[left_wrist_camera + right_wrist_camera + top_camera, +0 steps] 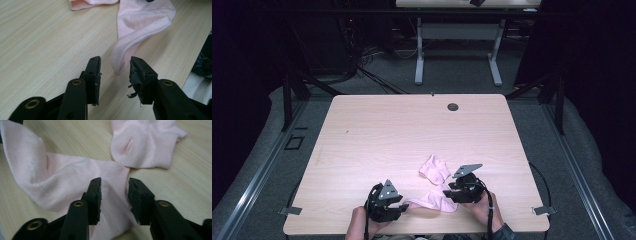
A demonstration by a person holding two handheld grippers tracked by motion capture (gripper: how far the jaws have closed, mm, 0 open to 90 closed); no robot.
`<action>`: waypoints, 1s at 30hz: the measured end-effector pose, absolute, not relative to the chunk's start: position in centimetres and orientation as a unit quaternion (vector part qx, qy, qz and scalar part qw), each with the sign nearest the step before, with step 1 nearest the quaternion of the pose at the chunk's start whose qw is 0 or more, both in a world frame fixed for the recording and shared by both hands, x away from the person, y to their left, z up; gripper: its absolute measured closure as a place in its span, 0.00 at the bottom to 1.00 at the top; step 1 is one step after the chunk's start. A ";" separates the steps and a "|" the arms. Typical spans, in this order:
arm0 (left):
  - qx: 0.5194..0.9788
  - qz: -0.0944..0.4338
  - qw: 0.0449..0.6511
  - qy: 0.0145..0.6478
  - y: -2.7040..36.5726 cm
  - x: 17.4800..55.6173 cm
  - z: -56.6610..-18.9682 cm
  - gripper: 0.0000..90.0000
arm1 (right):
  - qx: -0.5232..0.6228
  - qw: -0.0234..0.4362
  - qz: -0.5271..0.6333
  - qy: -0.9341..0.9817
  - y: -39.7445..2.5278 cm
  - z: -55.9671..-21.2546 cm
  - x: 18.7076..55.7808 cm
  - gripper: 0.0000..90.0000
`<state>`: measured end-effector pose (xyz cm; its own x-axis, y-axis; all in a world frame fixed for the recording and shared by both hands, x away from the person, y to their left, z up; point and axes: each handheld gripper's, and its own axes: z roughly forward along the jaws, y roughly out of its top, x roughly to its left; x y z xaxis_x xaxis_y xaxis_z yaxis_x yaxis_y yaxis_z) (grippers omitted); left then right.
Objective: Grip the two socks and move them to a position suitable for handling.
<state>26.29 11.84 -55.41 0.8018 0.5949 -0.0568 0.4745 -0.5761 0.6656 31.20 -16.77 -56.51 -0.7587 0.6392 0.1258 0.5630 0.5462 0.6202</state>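
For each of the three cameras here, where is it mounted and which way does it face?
High view: fixed above the person's side, looking forward and down on the table; forearms, left gripper and right gripper show.
Left gripper view: rides the left gripper, looking along its open jaws at the long pink sock's end.
Right gripper view: rides the right gripper, open jaws over that sock; the folded pink sock lies beyond.
Shared: both gripper views show the long sock.
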 end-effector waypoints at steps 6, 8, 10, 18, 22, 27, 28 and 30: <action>0.896 0.095 0.338 0.273 11.1 26.5 -56.0 0.96 | 0.348 0.062 0.330 0.875 -16.8 -56.8 31.2 0.96; 0.897 0.102 0.335 0.270 11.0 26.5 -55.9 0.97 | 0.353 0.064 0.331 0.873 -16.9 -56.8 31.1 0.97; 0.897 0.126 0.335 0.258 10.8 26.7 -55.4 0.97 | 0.372 0.081 0.329 0.864 -17.4 -56.7 30.8 0.98; 0.905 0.107 0.325 0.253 10.8 26.8 -55.2 0.79 | 0.409 0.119 0.334 0.841 -19.1 -56.2 29.3 0.97; 0.889 0.088 0.344 0.287 11.9 26.7 -54.8 0.58 | 0.408 0.114 0.334 0.842 -19.7 -56.3 29.1 0.86; 0.850 0.084 0.374 0.361 12.6 27.9 -53.4 0.49 | 0.409 0.120 0.341 0.838 -20.2 -55.6 29.3 0.72; 0.846 0.083 0.376 0.369 12.4 28.2 -53.3 0.49 | 0.410 0.120 0.342 0.837 -20.2 -55.6 29.4 0.71; 0.844 0.089 0.370 0.377 11.5 28.7 -53.2 0.50 | 0.405 0.120 0.337 0.842 -20.0 -55.6 29.6 0.70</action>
<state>28.75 11.52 -53.21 0.6998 0.7027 -0.1285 0.5708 -0.4420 0.6919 29.57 -20.02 -55.56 -0.6433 0.7623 0.0711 0.6011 0.4453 0.6636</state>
